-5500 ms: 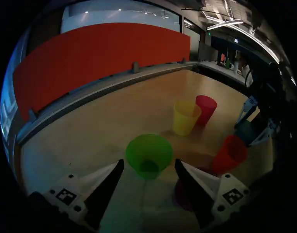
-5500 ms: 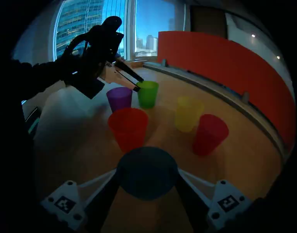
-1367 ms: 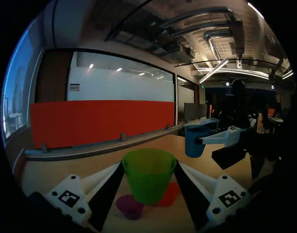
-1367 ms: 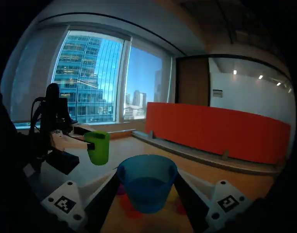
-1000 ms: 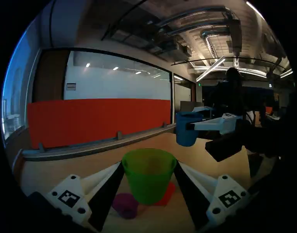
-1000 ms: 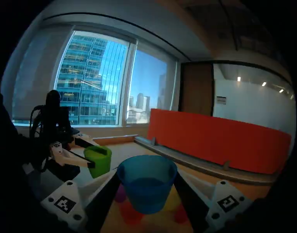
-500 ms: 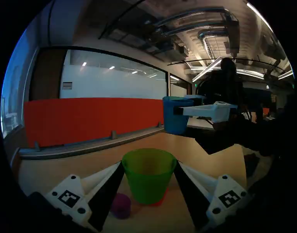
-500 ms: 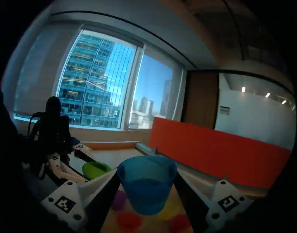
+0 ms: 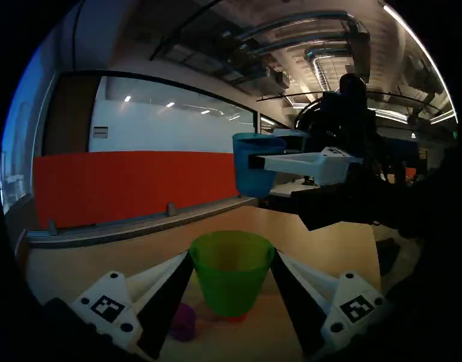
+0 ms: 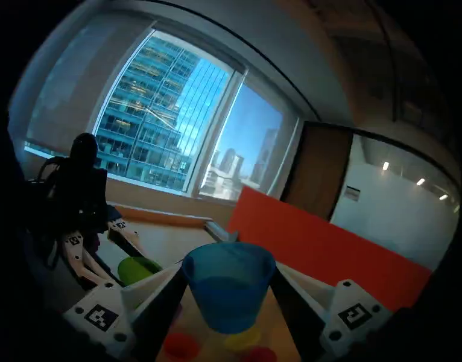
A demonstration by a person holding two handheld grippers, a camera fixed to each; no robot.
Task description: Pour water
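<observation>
left claw (image 9: 231,258) grips green cup (image 9: 231,288), right claw (image 10: 228,266) grips blue cup (image 10: 228,301); purple cup (image 9: 185,318) partly hidden below.

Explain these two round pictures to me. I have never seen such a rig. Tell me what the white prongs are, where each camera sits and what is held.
No robot here: a person holds a two-finger gripper in each hand, and a fisheye camera rides on each, looking along its white fingers. In the left gripper view, the left gripper clamps a green plastic cup. In the right gripper view, the right gripper clamps a blue plastic cup that seems to hold water. Below, on the wooden table, stand a purple cup, a red cup and a yellow cup.
</observation>
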